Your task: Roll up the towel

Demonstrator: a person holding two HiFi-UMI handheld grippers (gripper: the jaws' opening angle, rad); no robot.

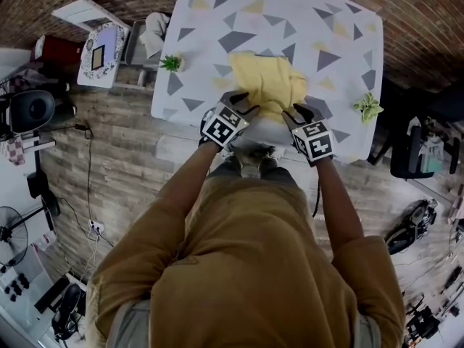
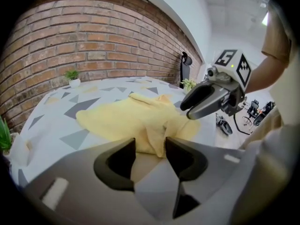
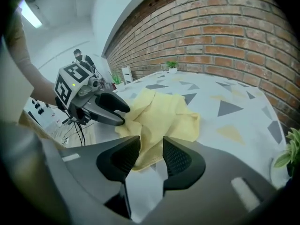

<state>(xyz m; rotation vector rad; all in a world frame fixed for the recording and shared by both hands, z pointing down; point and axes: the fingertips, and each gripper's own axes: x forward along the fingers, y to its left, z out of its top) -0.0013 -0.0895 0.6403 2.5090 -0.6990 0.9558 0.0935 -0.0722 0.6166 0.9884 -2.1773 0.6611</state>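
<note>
Triangle-patterned worktop (image 1: pixel 341 27), head view: we note the yellow towel (image 1: pixel 268 82) bunched toward its 6 o'clock edge; left claw (image 2: pixel 150 151) at the towel's 7 o'clock, right claw (image 3: pixel 151 156) at 5. Both stand apart, a fold loose in each gap.

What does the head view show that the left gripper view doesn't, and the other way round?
Only the head view: the person's tan shirt, the wooden floor and a fan far to the left, all seen from above.
Only the left gripper view: a close look between the left gripper's own jaws, which stand apart with a fold of the yellow towel between them.
Both: the towel, the triangle-patterned table and the right gripper at the towel's near edge.
</note>
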